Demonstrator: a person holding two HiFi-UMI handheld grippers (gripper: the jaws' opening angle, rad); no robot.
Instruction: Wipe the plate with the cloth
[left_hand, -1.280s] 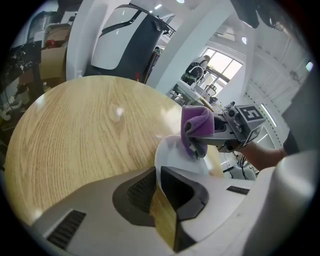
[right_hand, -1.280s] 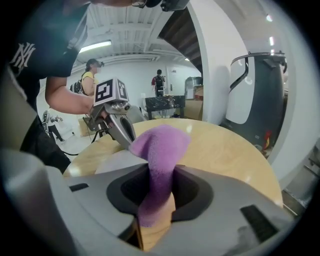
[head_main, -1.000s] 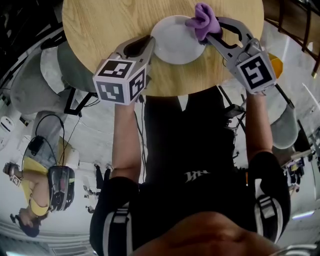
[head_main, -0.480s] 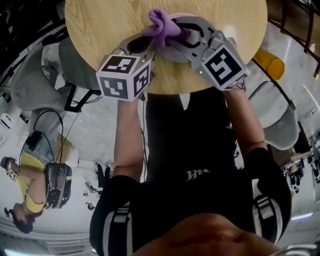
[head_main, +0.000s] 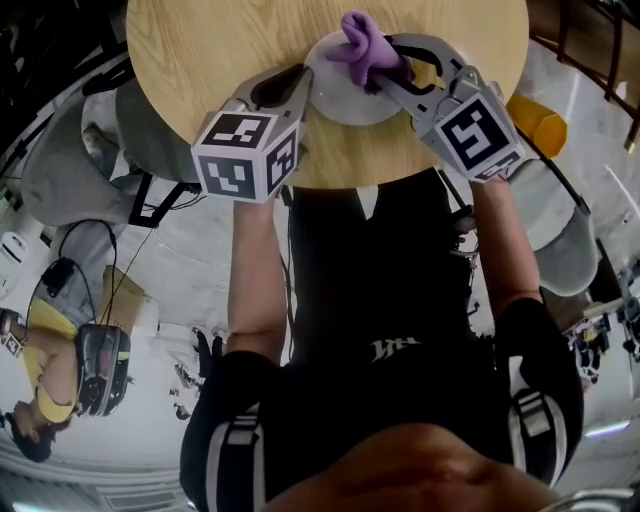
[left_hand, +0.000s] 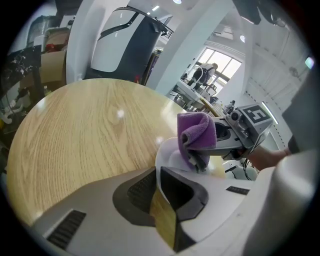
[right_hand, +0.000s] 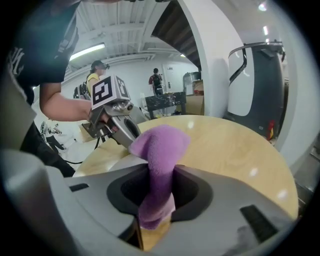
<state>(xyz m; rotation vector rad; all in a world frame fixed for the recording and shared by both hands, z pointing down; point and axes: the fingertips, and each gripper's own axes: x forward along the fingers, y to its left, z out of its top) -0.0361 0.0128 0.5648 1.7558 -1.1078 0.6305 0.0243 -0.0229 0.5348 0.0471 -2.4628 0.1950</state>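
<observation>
Wooden tabletop (head_main: 200, 60) is lying under the white plate (head_main: 340, 105). At the plate's left rim, the left gripper (head_main: 303, 85) is pinching the edge, jaws clenched on it. Over the plate's right part, the right gripper (head_main: 388, 82) is clamping the bunched purple cloth (head_main: 365, 45). The plate is looking stiff, slick and breakable, so the rim seems the best hold; the cloth is looking soft and light.

The cloth (head_main: 365, 45) and right gripper (head_main: 378, 78) hide part of the plate (head_main: 335, 92); the table (head_main: 200, 70) is cropped above.
</observation>
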